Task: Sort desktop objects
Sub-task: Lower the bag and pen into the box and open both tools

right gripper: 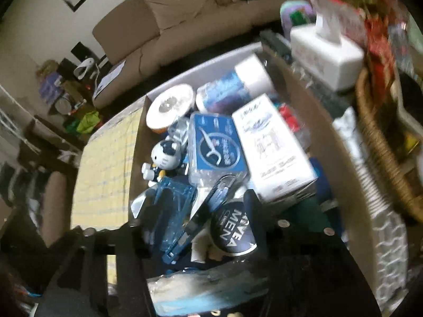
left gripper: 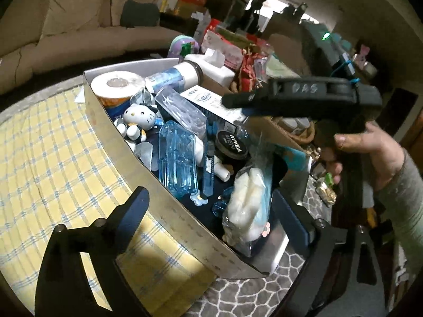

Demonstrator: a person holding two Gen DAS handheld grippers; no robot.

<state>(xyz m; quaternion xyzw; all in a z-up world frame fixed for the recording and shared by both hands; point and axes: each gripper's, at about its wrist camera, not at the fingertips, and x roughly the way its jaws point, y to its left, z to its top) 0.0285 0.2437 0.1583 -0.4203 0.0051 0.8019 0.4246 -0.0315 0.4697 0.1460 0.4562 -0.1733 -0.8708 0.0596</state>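
Note:
A cardboard box [left gripper: 148, 163] holds several desktop objects: a toilet roll [left gripper: 116, 84], a Hello Kitty figure [left gripper: 137, 121], a clear blue case [left gripper: 177, 158], a blue utility knife [left gripper: 208, 169], a Nivea Men tin [left gripper: 231, 145], a white carton [left gripper: 211, 103] and a plastic bag with a white item [left gripper: 248, 200]. My left gripper [left gripper: 211, 211] is open, its fingers either side of the box's near wall and the bag. My right gripper [right gripper: 201, 222] is open above the box, over the knife [right gripper: 195, 224] and the tin [right gripper: 232, 232]. From the left wrist view it [left gripper: 238, 103] hovers over the carton.
The box stands on a yellow checked cloth [left gripper: 53, 158] over a grey patterned table cover [left gripper: 251, 295]. A white tissue box [right gripper: 325, 52], a wicker basket [right gripper: 380, 137] and red packets [left gripper: 248, 66] crowd the right side. A beige sofa [left gripper: 79, 26] is behind.

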